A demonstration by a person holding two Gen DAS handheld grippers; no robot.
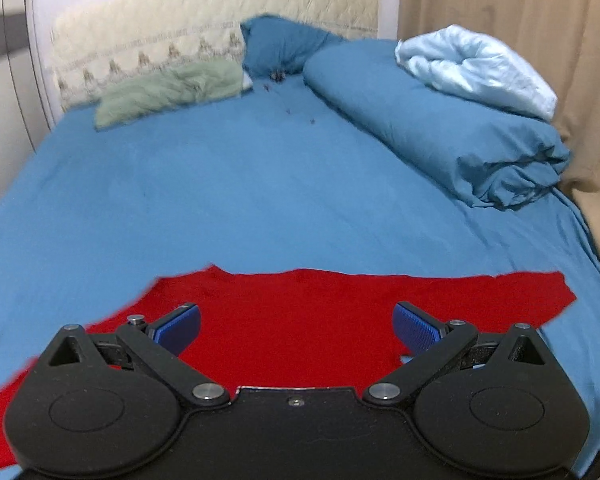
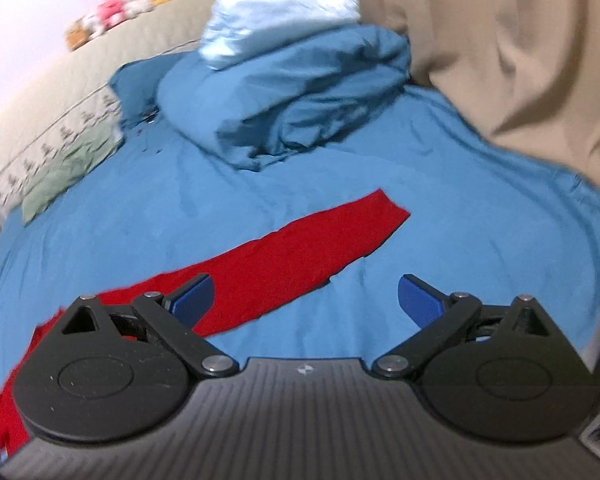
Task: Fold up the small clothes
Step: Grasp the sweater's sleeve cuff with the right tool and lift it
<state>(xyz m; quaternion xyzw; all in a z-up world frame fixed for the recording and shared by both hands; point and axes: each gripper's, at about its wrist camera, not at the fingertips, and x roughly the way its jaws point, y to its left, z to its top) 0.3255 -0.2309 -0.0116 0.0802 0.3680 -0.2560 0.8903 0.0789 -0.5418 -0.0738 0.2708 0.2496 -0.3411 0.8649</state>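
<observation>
A red garment [image 1: 300,320] lies spread flat on the blue bedsheet [image 1: 240,200], close to the near edge of the bed. My left gripper [image 1: 296,326] hovers over its middle, open, with nothing between its blue pads [image 1: 180,328]. In the right wrist view the same red garment [image 2: 300,256] shows as a long sleeve-like strip running up to the right. My right gripper [image 2: 305,298] stands open over the lower edge of that strip and the bedsheet [image 2: 460,220], holding nothing. The garment's near part is hidden under both gripper bodies.
A rolled blue duvet [image 1: 440,128] with a pale blue bundle [image 1: 476,68] on top lies at the back right. A green cloth [image 1: 168,92] and a blue pillow [image 1: 280,46] sit near the headboard [image 1: 180,20]. A beige curtain [image 2: 500,40] hangs at the right.
</observation>
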